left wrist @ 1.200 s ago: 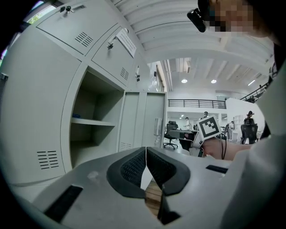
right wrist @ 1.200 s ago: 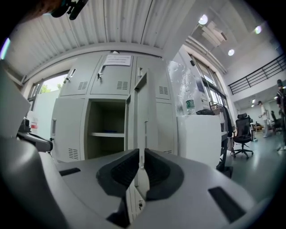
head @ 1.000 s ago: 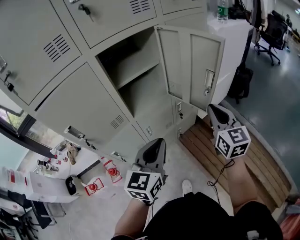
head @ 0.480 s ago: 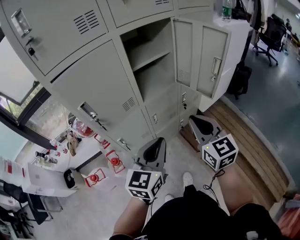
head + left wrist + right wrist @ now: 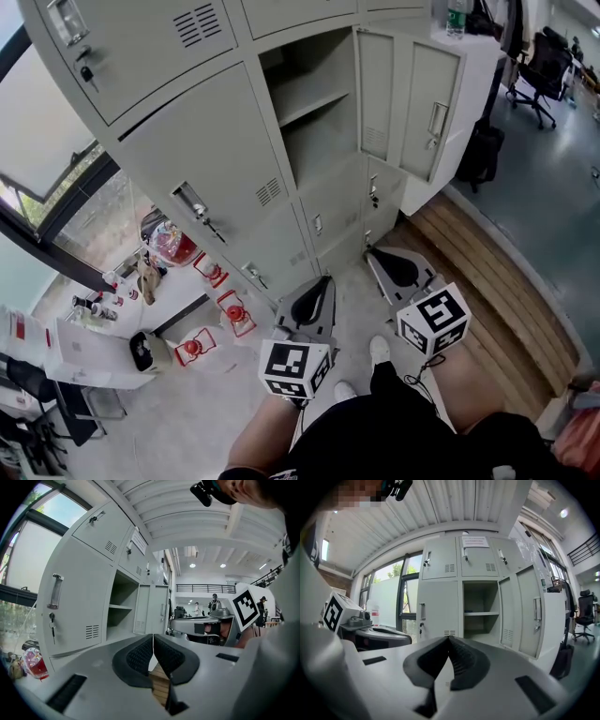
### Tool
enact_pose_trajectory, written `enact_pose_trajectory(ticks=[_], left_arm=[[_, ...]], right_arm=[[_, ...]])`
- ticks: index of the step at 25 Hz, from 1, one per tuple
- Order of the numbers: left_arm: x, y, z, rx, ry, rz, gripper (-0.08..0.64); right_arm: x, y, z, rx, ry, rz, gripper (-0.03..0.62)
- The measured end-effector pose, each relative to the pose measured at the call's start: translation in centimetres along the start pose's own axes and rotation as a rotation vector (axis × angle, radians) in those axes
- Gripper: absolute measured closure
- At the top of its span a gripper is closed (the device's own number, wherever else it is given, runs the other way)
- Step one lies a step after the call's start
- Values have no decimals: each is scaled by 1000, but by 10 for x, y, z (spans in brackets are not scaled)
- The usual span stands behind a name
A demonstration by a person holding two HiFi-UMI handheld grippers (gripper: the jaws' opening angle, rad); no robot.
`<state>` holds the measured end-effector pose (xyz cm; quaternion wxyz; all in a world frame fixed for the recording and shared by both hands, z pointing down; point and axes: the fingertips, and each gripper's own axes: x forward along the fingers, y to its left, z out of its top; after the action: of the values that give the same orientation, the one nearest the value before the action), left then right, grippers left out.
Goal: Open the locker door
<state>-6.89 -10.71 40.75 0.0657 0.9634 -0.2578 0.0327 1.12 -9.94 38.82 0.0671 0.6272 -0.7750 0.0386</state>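
Note:
The grey locker bank fills the top of the head view. One compartment (image 5: 314, 112) stands open, showing a shelf, and its door (image 5: 417, 94) is swung out to the right with a handle on it. My left gripper (image 5: 322, 283) is low in the middle, shut and empty, well short of the lockers. My right gripper (image 5: 377, 255) is beside it, also shut on nothing, pointing toward the bank's lower doors. The left gripper view shows the open compartment (image 5: 123, 613) and door (image 5: 157, 615) beyond shut jaws. From the right gripper view I see the compartment (image 5: 480, 611) and door (image 5: 526, 610) ahead.
A closed locker door with a handle and key (image 5: 199, 214) is left of the open one. Red items (image 5: 234, 314) lie on the floor by a white desk (image 5: 89, 361). A wooden platform (image 5: 497, 300) runs along the right. An office chair (image 5: 544, 61) is far right.
Both grippers have drawn back from the lockers; the right one moved left and down, away from the open door. The door stays open. The view has turned left.

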Motion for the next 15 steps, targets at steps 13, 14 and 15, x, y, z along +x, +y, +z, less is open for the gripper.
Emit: enact_pose_trajectory(ticks=[13, 14, 15], left_arm=[[-18, -20, 5, 4, -27, -20, 540], [-19, -22, 6, 6, -29, -22, 540], [-19, -23, 6, 7, -30, -23, 540]], right_arm=[[-32, 20, -2, 2, -5, -6, 538], [-34, 21, -1, 1, -7, -5, 538], [-36, 22, -1, 1, -8, -4, 538]])
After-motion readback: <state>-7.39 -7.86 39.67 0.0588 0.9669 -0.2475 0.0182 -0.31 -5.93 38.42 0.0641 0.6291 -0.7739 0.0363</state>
